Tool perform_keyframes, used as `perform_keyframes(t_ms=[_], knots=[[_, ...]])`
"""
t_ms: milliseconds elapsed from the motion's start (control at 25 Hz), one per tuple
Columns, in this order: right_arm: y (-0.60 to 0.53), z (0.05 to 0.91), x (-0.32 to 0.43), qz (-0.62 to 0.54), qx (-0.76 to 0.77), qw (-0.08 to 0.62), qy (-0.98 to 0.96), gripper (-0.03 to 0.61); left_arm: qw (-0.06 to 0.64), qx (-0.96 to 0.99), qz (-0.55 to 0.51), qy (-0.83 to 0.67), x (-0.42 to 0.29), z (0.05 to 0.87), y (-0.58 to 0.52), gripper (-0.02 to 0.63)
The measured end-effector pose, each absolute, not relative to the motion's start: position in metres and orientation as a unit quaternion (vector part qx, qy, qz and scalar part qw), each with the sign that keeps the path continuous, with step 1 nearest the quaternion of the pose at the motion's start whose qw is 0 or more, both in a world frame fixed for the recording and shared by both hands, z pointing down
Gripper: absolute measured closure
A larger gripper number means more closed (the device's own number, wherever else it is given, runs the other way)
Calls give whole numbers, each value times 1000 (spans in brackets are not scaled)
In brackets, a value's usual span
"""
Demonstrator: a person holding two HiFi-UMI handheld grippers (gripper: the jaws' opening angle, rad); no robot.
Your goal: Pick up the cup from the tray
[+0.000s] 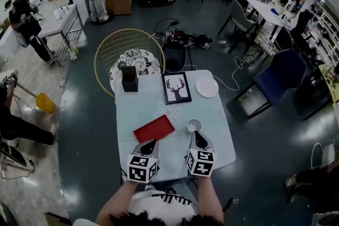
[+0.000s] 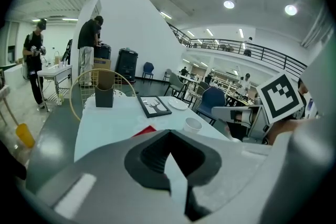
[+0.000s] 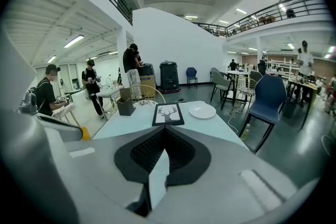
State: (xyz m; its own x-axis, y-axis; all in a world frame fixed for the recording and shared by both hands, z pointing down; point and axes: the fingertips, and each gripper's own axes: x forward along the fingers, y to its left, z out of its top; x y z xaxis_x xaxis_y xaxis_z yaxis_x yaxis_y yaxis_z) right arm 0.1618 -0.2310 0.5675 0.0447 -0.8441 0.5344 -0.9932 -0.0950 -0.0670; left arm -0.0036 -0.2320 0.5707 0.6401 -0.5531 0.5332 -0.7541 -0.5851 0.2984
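Your left gripper (image 1: 150, 143) and right gripper (image 1: 197, 136) sit side by side at the bottom centre of the head view, low over the near edge of the table (image 1: 212, 108). Both have their jaws pressed together with nothing between them. They point up the frame, probably a resting pose that keeps the work in sight.

The cup (image 1: 194, 125) stands upright on the bare tabletop at centre frame, just right of the red tray (image 1: 153, 128) and not on it. It is directly beyond your right gripper's tip, so that side has the shorter line to it.

This fits a cup lifted off the tray and set down, or one merely standing beside it.
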Motion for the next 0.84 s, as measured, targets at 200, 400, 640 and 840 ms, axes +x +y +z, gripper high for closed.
perform_keyframes(t_ms=[200, 400, 640, 840], knots=[[-221, 569, 157, 228, 702, 169, -654, 554, 259, 868, 191, -378, -8, 571, -220, 614], [-207, 571, 157, 228, 698, 176, -655, 554, 262, 867, 191, -380, -8, 574, -207, 614], [-193, 568, 155, 219, 693, 187, -661, 554, 261, 867, 197, -376, -9, 571, -195, 614], [-189, 566, 158, 218, 693, 189, -661, 554, 258, 867, 193, -380, -9, 569, -192, 614]])
